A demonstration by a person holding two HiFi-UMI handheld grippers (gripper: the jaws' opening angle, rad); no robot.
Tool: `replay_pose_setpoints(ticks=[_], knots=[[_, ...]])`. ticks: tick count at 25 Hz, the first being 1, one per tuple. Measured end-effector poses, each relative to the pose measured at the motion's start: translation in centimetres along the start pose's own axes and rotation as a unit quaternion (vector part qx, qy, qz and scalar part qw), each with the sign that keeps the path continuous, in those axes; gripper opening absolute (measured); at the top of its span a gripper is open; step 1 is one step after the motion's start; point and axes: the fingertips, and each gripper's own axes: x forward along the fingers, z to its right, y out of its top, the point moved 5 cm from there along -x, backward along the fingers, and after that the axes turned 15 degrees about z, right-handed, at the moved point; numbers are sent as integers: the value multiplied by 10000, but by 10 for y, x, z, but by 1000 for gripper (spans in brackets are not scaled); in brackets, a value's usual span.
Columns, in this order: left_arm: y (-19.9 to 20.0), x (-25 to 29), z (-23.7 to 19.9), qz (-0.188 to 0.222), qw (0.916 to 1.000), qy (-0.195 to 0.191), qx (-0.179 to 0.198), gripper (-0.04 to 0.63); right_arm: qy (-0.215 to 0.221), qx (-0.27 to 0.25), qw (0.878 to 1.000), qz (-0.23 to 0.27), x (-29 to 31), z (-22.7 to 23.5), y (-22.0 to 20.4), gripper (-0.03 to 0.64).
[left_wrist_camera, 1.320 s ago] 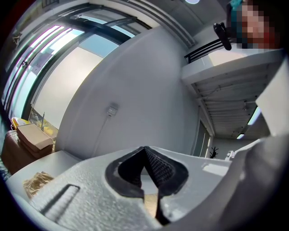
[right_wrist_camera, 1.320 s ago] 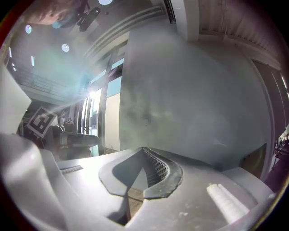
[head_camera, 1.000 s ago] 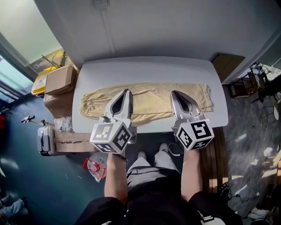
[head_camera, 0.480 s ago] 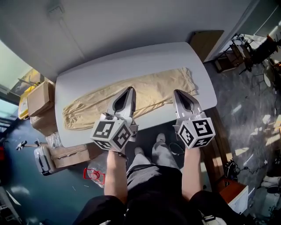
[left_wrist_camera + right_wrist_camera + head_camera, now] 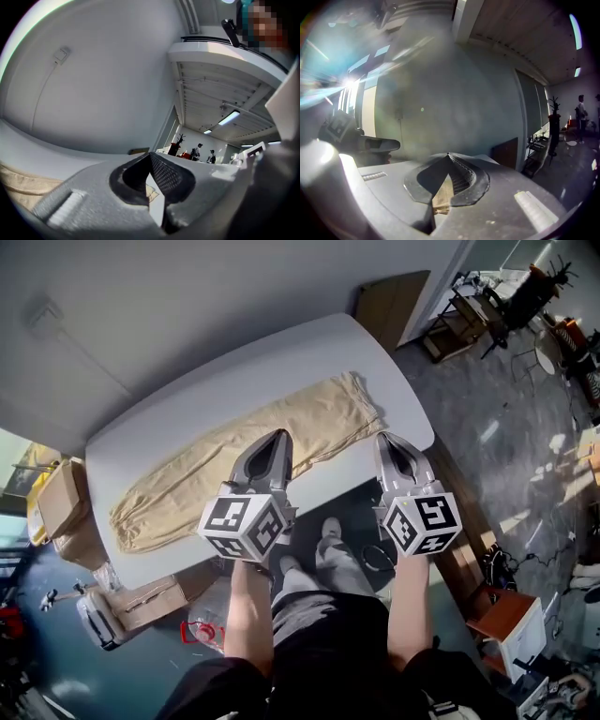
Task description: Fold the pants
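The pants lie flat along the bench, with their long axis running from end to end. The left hand-held gripper and the right hand-held gripper are both closed and empty. The left is over the pants' near edge, the right beside their right end.

Your head view looks steeply down at the tabletop; both gripper views skim low across it, sharing the pants.

The left gripper and right gripper now sit nearer the right end of the pants, and the bench lies slanted in view.
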Motion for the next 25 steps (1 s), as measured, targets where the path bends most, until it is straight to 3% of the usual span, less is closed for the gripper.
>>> replay_pose_setpoints(ticks=[5,14,17,25], knots=[[-16,18,-8,-179,9995,250,-68,3,-110,74,9998,-151,0,24,-12,5],[-76,44,-6,-612,9975,335,-137,5,-123,337,9980,-526,15,61,-58,6],[-93,58,-7,-738,9963,402,-187,5,-71,422,9964,-726,20,79,-72,84],[-140,96,-7,-1071,9921,581,-281,5,-122,581,9907,-1227,39,127,-113,111]])
